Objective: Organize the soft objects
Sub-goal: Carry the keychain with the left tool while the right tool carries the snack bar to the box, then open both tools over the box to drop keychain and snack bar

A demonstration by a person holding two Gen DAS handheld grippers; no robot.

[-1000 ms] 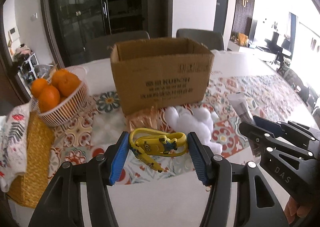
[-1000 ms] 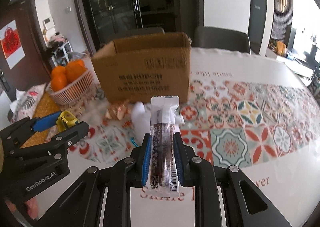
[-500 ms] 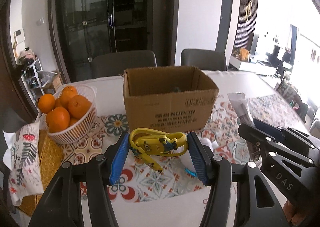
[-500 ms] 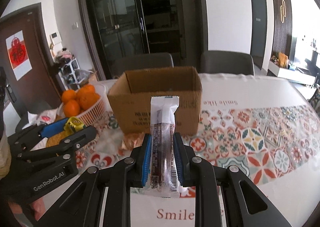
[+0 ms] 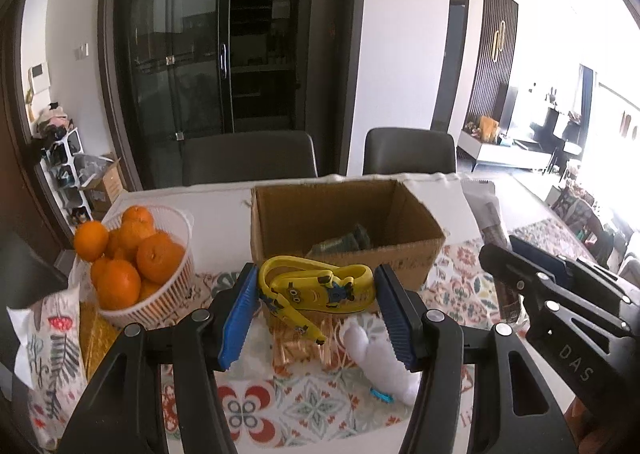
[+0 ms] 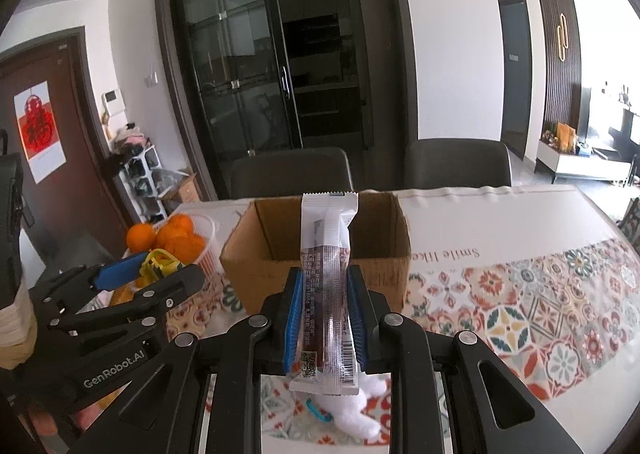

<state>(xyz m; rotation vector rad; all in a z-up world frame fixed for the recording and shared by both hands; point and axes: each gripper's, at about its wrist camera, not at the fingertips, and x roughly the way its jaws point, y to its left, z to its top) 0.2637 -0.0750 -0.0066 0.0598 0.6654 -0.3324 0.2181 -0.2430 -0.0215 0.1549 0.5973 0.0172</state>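
Observation:
My left gripper is shut on a yellow Minion toy, held above the table in front of the open cardboard box. My right gripper is shut on a white and brown snack packet, standing upright before the same box. Something greenish lies inside the box. A white plush toy and a shiny orange wrapper lie on the patterned tablecloth below the grippers. The plush also shows in the right wrist view.
A white basket of oranges stands left of the box. A patterned cloth bag and a yellow woven mat lie at the far left. Two dark chairs stand behind the table. The right gripper's body is close on the right.
Both grippers have risen and tilted up with their objects held; the box's open top and inside now show, and the plush toy sits lower in view.

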